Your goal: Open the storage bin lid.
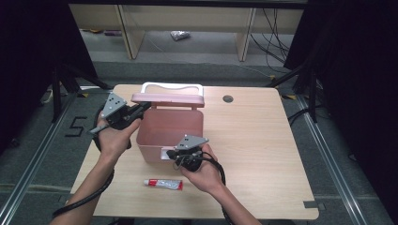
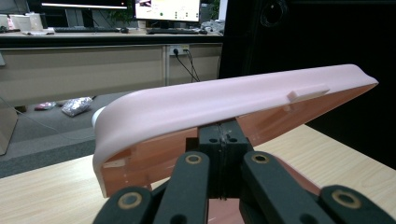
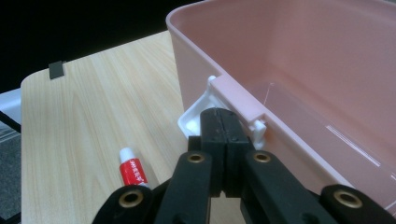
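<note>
I can read only a black "5" marked on the floor (image 1: 76,125) left of my table (image 1: 263,154).

Left gripper (image 2: 219,140) with black jaws pressed together, tips under the raised, tilted pink plastic lid (image 2: 224,105) just ahead.

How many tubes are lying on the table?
1. The red and white tube lies on the table in front of the open pink box, between the person's forearms. The box interior that shows holds none.
</note>
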